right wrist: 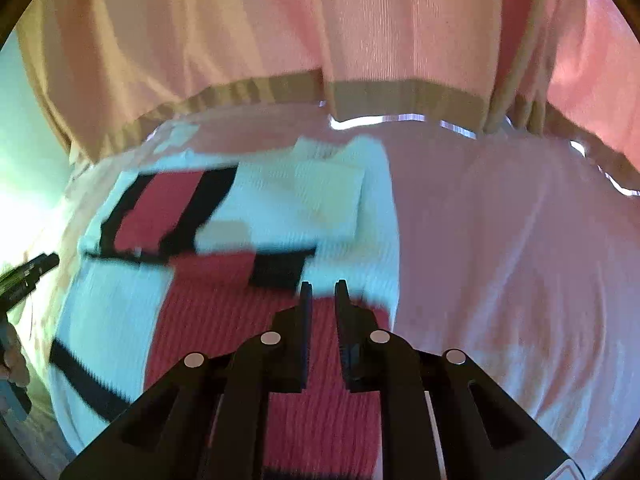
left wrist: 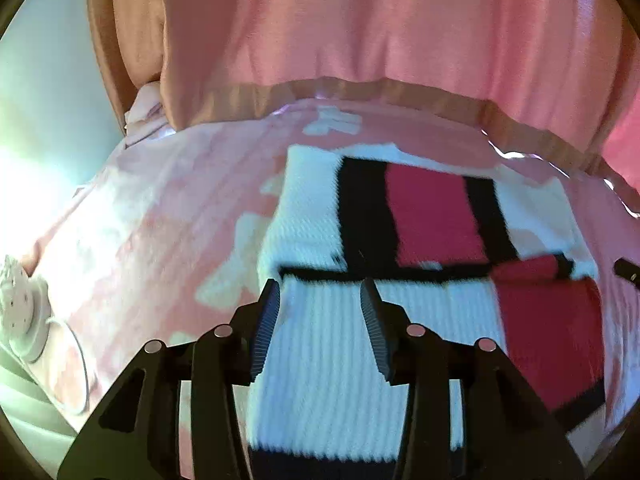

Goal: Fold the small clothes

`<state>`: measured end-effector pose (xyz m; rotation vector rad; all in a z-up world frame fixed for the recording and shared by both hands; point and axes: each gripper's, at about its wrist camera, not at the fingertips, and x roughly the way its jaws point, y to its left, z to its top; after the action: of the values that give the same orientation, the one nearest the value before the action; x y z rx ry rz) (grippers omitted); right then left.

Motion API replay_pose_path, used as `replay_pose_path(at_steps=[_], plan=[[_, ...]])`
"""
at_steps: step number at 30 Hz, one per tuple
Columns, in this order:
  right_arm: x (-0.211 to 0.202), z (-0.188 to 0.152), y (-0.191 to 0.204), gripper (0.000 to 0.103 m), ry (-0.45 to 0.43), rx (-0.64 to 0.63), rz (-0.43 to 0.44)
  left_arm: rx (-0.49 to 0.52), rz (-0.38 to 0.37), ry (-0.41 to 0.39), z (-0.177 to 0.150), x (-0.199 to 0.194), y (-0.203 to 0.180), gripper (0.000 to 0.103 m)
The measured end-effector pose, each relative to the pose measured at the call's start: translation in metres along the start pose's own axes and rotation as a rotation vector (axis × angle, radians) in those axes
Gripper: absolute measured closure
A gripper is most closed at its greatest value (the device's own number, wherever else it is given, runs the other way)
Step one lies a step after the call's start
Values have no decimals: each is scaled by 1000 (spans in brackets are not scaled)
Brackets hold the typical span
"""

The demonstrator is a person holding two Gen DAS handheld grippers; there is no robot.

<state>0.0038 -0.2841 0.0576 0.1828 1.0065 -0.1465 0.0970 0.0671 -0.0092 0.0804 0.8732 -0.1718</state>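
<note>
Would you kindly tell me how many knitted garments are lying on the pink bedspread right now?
1: a single white knitted sweater with red and black blocks lies flat on the pink bedspread, below both grippers. More could be hidden under it or outside the views.

A home bedroom: a bed spread with a pink-and-white patterned bedsheet [left wrist: 160,216], and pink curtains [left wrist: 360,28] with a tan hem hanging just behind the bed. A pale wall [left wrist: 48,80] shows left of the curtains.

Both the left gripper [left wrist: 320,294] and the right gripper [right wrist: 323,292] are black, with ridged grey finger pads [left wrist: 266,330] and round silver screws
</note>
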Motion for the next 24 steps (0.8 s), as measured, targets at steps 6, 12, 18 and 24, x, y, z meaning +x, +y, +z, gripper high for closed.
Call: replay_pose_path(at_steps=[6,12,18,24], plan=[[-19,-60,0,78,13,0,-32,63,19,7,-31,-13,-19,58],[-31,-106,-10,73,52,60,-41,65,15,49,-60,-16,-21,56],[-45,-149,-19,58,95,103,-59,55,24,136,-105,-17,-20,50],[-59,-186,-17,45,145,131,-72,22,23,188,-156,-33,-14,25]])
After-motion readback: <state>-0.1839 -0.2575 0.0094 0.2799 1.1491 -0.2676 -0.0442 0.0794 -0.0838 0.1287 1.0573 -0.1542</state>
